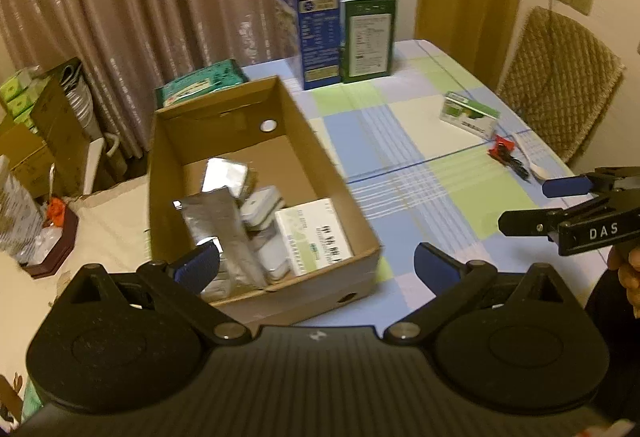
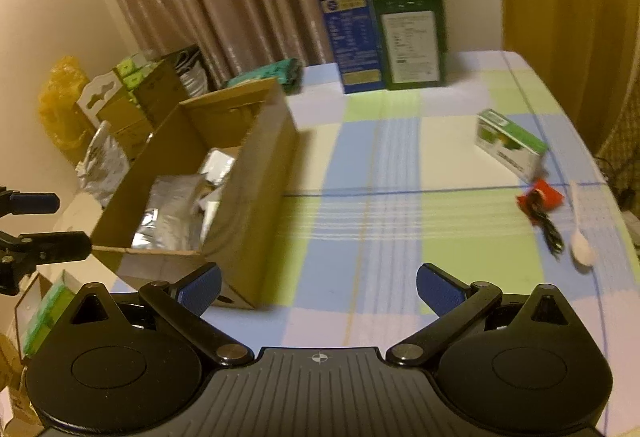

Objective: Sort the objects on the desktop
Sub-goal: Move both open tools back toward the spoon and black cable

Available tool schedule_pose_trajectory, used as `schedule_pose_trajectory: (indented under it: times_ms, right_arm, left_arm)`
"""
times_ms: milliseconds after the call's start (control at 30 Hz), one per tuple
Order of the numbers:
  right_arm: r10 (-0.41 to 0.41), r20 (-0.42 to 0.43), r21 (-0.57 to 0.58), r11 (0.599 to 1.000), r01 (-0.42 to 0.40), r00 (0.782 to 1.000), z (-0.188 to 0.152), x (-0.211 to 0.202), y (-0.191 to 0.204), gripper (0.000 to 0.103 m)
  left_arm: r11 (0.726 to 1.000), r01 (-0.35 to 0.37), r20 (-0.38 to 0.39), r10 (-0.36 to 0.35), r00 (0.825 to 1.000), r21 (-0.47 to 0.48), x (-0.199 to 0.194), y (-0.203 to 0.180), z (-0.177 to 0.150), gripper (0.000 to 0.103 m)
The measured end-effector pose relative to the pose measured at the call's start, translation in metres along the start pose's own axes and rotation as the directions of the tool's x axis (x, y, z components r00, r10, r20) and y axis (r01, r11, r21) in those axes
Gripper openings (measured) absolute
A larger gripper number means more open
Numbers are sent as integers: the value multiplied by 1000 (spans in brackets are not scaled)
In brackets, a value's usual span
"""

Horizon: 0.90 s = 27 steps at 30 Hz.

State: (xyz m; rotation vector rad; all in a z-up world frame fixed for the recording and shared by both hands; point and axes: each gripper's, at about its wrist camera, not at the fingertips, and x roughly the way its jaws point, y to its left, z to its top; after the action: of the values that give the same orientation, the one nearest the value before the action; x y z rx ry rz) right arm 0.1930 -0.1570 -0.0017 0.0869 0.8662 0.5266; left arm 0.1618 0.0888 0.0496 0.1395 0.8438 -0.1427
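An open cardboard box [image 1: 224,105] [image 2: 256,173] stands on the left of the checked tablecloth. It holds silver foil packets [image 1: 222,225] [image 2: 168,213], a white medicine box [image 1: 314,233] and small white items. My left gripper [image 1: 316,265] hovers open over the box's near right corner, with nothing between its fingers. My right gripper [image 2: 318,287] is open and empty above the cloth, right of the box. On the right of the cloth lie a small green-and-white box [image 1: 470,115] [image 2: 510,145], keys with a red tag [image 1: 506,153] [image 2: 540,203] and a white spoon [image 2: 580,237].
A tall blue carton [image 1: 316,21] [image 2: 348,25] and a green carton [image 1: 370,33] [image 2: 412,37] stand at the table's far edge. A green packet [image 1: 204,81] lies behind the box. Left of the table are stacked cartons [image 2: 132,105]. A cushioned chair [image 1: 560,85] sits at the right.
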Motion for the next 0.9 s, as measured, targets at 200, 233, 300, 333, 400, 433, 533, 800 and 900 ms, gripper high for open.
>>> schedule_pose_trajectory:
  times_ms: [200, 233, 300, 333, 400, 433, 533, 800, 900]
  right_arm:
    - [-62, 23, 42, 997, 61, 998, -9, -27, -35, 101]
    - [-75, 27, 48, 996, 74, 997, -11, -32, -41, 101]
    - [-106, 33, 62, 993, 104, 994, -16, -40, -54, 101]
    - [-122, 33, 70, 990, 119, 992, -20, -45, -60, 101]
    - [-148, 35, 90, 985, 145, 988, -26, -54, -73, 101]
    - [-162, 37, 102, 982, 157, 986, -29, -59, -80, 101]
    - [-191, 47, 132, 974, 183, 980, -37, -74, -95, 101]
    - [-273, 98, 159, 954, 256, 957, -54, -119, -124, 101]
    - [-304, 121, 158, 946, 284, 945, -56, -135, -132, 101]
  left_arm:
    - [997, 61, 14, -62, 998, 40, 1, -28, 6, 102]
    - [996, 71, 18, -72, 997, 48, 2, -34, 8, 102]
    - [993, 93, 25, -95, 995, 66, 3, -45, 10, 102]
    - [992, 105, 29, -107, 994, 75, 4, -51, 11, 102]
    - [988, 127, 34, -131, 991, 91, 6, -63, 14, 102]
    - [985, 139, 36, -143, 989, 99, 7, -69, 15, 102]
    - [977, 171, 34, -176, 984, 127, 9, -88, 17, 102]
    - [964, 226, 34, -232, 972, 142, 14, -130, 18, 102]
    - [964, 231, 41, -238, 970, 128, 15, -143, 18, 102]
